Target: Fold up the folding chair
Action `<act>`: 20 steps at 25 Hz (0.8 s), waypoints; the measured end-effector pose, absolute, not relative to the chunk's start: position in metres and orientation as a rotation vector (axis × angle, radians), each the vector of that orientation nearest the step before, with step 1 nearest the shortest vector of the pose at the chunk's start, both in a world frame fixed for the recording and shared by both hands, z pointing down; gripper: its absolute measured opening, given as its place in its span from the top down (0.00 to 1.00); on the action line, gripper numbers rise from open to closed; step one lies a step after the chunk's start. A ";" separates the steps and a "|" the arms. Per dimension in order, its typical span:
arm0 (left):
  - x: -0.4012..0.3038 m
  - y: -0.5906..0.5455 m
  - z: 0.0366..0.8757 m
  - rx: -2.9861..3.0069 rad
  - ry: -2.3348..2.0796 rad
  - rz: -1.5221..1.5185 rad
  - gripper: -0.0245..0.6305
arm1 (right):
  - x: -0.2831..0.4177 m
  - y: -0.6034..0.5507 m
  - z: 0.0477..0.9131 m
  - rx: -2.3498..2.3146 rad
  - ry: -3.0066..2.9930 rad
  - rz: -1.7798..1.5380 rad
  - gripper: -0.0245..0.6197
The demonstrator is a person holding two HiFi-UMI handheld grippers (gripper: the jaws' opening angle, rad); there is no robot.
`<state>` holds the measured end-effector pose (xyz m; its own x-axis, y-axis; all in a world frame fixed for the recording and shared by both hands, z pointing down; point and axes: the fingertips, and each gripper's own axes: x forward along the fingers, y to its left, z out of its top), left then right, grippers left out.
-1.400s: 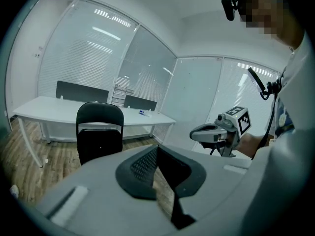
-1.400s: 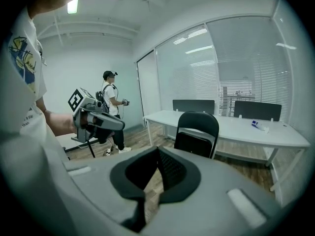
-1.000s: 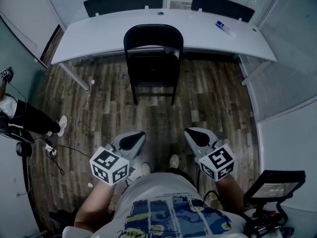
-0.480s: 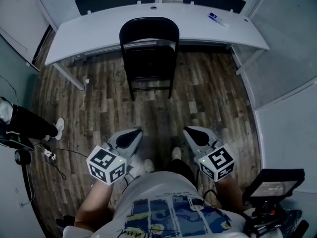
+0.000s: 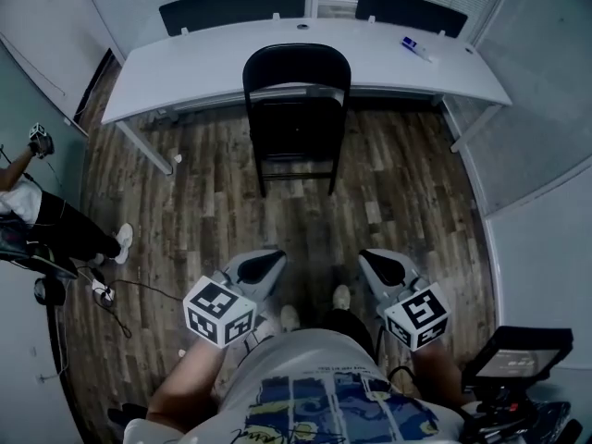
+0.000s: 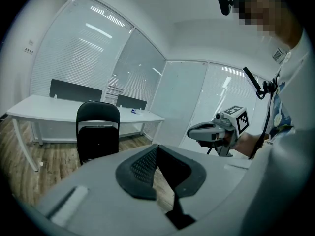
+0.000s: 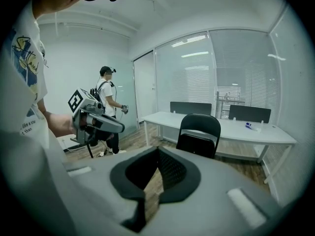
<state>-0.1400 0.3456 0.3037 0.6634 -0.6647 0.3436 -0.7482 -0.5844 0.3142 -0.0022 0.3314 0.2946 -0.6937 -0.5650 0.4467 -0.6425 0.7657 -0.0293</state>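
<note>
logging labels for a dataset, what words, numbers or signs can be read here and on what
No legible words or numbers.
Cubes on left gripper and right gripper: square black-and-white markers, no letters.
Shirt print: script too blurred to read.
Blue-and-white item on desk: too small to read.

We look down on a dark wood-plank floor (image 5: 407,192) in a small office with pale walls (image 7: 74,58). A long white desk (image 5: 166,81) runs across the far side, with two dark screen panels (image 5: 231,7) along its back edge. Glass partitions (image 6: 182,97) hung with blinds (image 7: 241,68) reflect strip lights (image 7: 194,39). Cables (image 5: 139,285) trail over the floor at our left.
</note>
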 end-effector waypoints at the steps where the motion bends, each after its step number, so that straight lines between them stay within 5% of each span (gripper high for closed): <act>1: -0.140 0.346 0.303 2.448 -1.102 0.260 0.96 | -0.003 0.332 0.293 0.918 -2.543 0.254 0.96; 10: -0.183 0.348 0.298 2.438 -1.137 0.238 0.96 | -0.047 0.328 0.290 0.890 -2.557 0.219 0.96; 20: -0.147 0.371 0.303 2.465 -1.060 0.276 0.96 | -0.017 0.364 0.291 0.927 -2.532 0.262 0.96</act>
<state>-0.1466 0.3708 0.3033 0.6861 -0.6395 0.3469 -0.7275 -0.6092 0.3157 -0.0170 0.3641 0.2907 -0.6845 -0.5698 0.4547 -0.6508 0.7587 -0.0289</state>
